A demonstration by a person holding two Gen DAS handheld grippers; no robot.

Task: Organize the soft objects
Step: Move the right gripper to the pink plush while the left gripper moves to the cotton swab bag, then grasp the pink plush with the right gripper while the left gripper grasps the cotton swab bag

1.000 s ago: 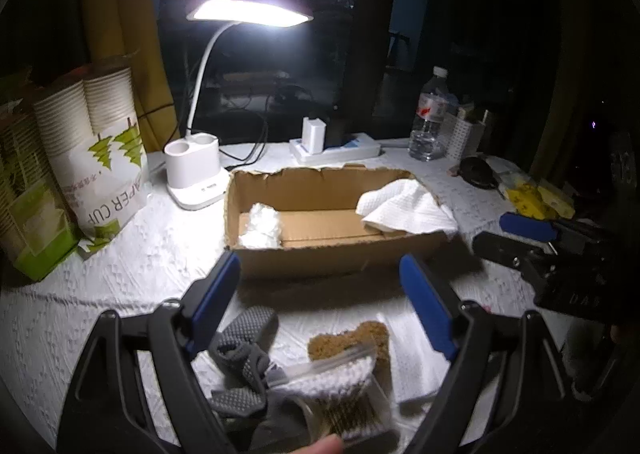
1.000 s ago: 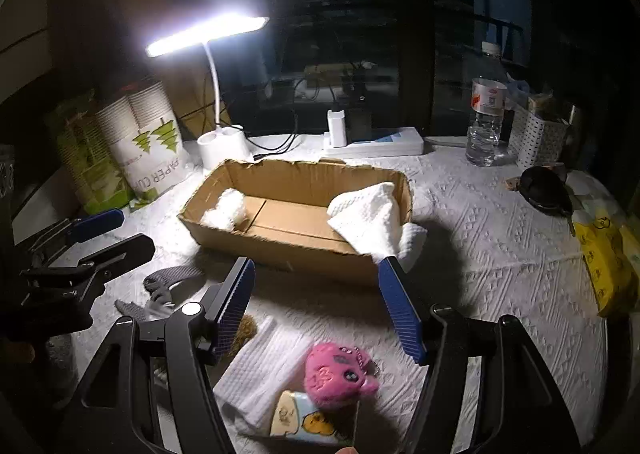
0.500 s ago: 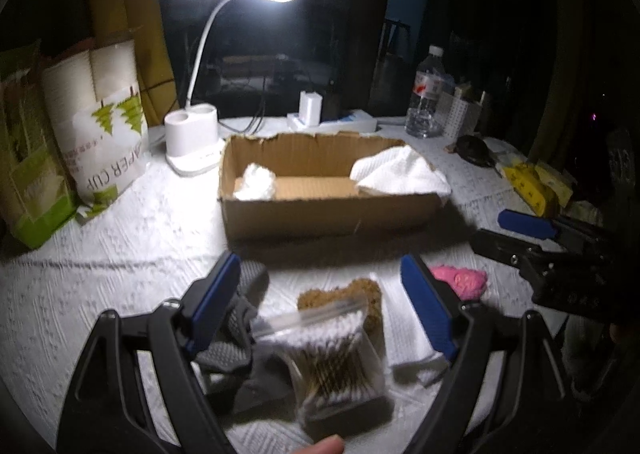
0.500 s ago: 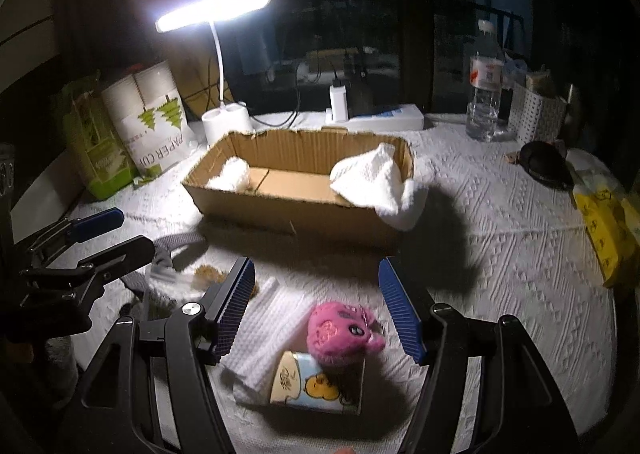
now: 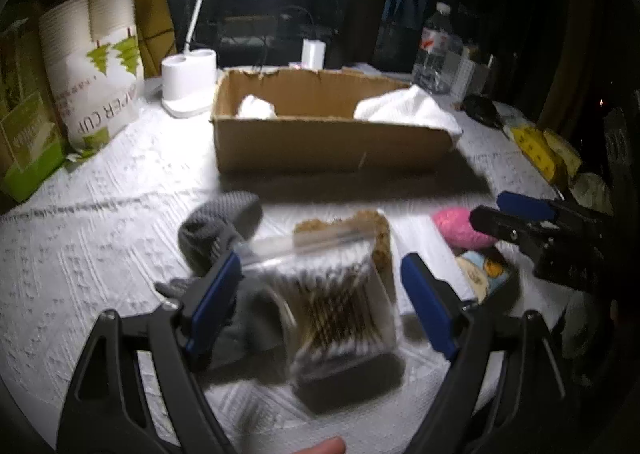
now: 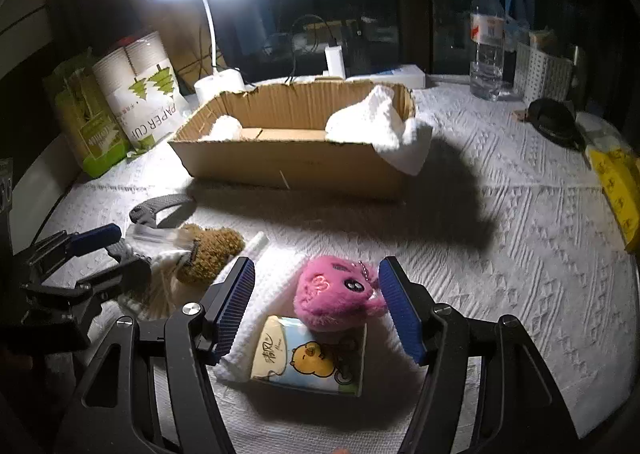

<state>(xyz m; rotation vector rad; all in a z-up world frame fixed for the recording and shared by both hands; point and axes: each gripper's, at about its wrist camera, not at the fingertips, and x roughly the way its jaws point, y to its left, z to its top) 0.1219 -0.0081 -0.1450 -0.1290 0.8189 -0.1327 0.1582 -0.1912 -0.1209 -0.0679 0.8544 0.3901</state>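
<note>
A shallow corrugated cardboard box [image 6: 292, 157], ragged along its rim, is lying with its long axis across the table; a white waffle-textured cloth [image 6: 380, 129] is draping over its right end and a small white fluffy wad [image 6: 224, 127] is sitting at its left end. In front of the box, the right gripper [image 6: 316, 302] is hanging wide open around a fuzzy pink plush [image 6: 336, 294], pads not touching it; the plush is resting on a glossy tissue pack [image 6: 312, 358]. To the left, the left gripper [image 5: 320, 290] is standing open, empty, over a clear cotton-swab bag [image 5: 340, 306], a coarse brown sponge [image 5: 360, 221] and a grey knit sock [image 5: 216, 230].
</note>
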